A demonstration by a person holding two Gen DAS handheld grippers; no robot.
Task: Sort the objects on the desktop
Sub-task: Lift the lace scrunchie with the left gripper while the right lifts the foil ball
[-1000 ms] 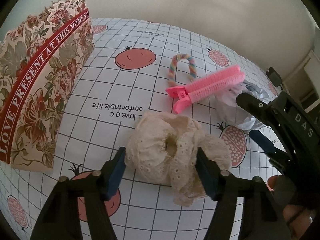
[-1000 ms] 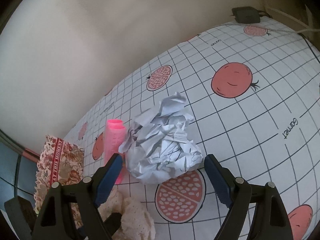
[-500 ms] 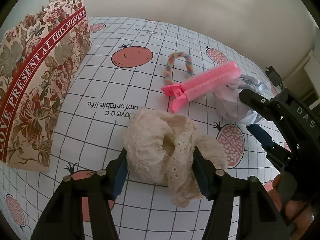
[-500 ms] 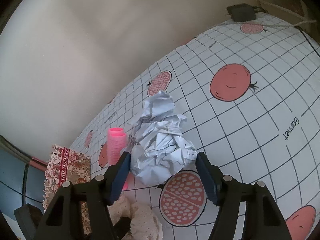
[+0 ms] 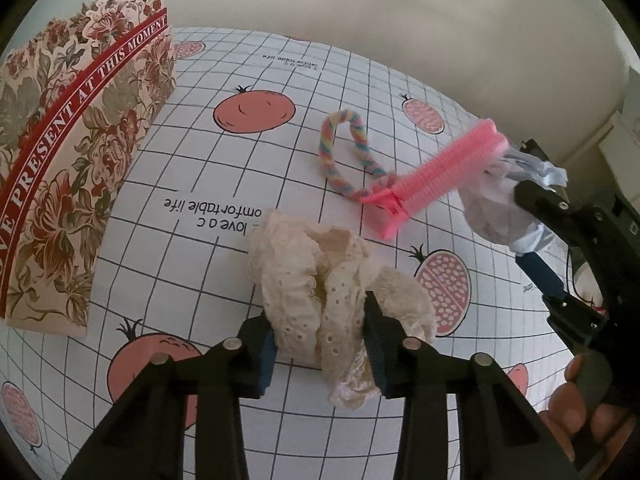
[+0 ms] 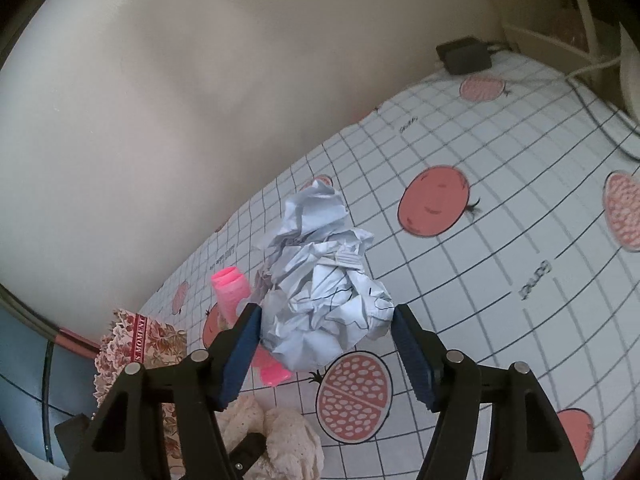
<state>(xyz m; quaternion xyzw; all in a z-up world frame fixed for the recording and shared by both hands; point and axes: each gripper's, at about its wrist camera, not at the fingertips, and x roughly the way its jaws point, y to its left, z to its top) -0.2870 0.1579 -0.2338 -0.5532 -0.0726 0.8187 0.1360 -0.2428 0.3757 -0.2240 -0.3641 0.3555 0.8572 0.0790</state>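
Both grasps newly made: the left gripper (image 5: 320, 340), its jaws having just closed, pinches the cream lace scrunchie (image 5: 332, 284) on the fruit-print tablecloth (image 5: 192, 168), while the right gripper (image 6: 324, 344), jaws half-wide, lifts the crumpled paper ball (image 6: 324, 292), ready for sorting.

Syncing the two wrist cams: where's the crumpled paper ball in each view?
Left wrist: crumpled paper ball at the right edge, past the far end of the pink hair clip, held in the right tongs.
Right wrist: ball at centre, between the blue pads.
Shared landmark: the pink hair clip, just left of the ball in the right wrist view.
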